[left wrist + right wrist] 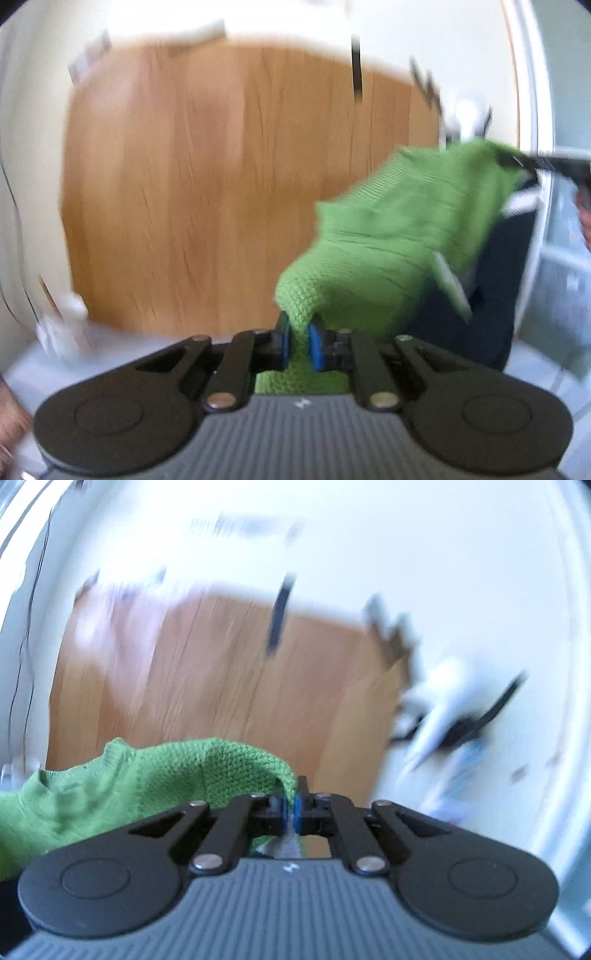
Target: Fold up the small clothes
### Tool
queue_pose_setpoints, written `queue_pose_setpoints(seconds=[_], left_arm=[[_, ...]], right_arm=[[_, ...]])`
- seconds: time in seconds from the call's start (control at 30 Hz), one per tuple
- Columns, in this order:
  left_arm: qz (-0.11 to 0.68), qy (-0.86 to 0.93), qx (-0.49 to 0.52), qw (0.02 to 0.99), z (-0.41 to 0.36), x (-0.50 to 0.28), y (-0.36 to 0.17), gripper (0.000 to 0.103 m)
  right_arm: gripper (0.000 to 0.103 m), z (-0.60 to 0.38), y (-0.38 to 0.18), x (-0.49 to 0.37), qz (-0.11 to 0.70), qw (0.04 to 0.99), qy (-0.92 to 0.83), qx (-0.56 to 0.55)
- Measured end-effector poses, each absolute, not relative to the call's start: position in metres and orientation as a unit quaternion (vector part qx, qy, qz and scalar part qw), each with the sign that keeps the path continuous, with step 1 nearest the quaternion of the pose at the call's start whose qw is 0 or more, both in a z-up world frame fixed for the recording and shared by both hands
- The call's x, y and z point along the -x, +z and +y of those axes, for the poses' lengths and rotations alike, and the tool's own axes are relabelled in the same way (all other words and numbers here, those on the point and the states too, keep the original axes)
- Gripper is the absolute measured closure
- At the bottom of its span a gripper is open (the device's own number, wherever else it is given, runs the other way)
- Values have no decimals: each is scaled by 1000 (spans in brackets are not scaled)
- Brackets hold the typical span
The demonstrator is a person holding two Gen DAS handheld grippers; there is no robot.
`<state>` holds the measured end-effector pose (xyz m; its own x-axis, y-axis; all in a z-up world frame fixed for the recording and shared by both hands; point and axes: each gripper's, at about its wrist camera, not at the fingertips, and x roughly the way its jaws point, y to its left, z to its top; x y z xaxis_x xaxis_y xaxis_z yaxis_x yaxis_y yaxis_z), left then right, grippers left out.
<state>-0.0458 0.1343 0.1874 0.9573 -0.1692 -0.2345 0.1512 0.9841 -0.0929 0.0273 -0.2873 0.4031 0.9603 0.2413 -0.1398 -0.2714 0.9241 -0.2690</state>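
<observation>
Left wrist view shows the left gripper [298, 345] pinching one corner of the green knit cloth [399, 229]. The right gripper [291, 812] pinches another corner. The cloth hangs stretched between them, up above the wooden table [207, 184].

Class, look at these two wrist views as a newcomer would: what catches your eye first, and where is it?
The bright green knit garment stands out first, held up above the wooden table. The left gripper is shut on one end of it, low in the left wrist view, and the right gripper pinches another end. Everything behind is motion-blurred.
</observation>
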Motion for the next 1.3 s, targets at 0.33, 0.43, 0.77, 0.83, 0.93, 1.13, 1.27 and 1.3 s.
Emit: queue_pose_setpoints(seconds=[0.33, 0.43, 0.77, 0.83, 0.93, 1.13, 1.27, 1.3], left_arm=[[-58, -33, 30, 997, 128, 145, 311, 93], [-85, -34, 47, 995, 132, 172, 334, 93], [-98, -36, -2, 995, 107, 179, 372, 93], [-41, -45, -5, 998, 104, 144, 353, 93], [54, -43, -15, 997, 90, 68, 305, 92], [211, 16, -3, 977, 56, -119, 161, 87], [347, 48, 26, 936, 47, -190, 64, 89], [353, 37, 37, 934, 50, -188, 54, 89]], right_arm=[[97, -301, 464, 91, -71, 984, 118, 112], [97, -308, 477, 117, -91, 981, 128, 111], [97, -314, 476, 134, -68, 984, 140, 92], [97, -314, 451, 112, -34, 986, 139, 89], [96, -313, 394, 54, 46, 987, 135, 77], [90, -282, 220, -124, 220, 970, 80, 61], [81, -292, 126, -188, 355, 934, 18, 29], [81, -302, 120, -185, 359, 933, 33, 3]])
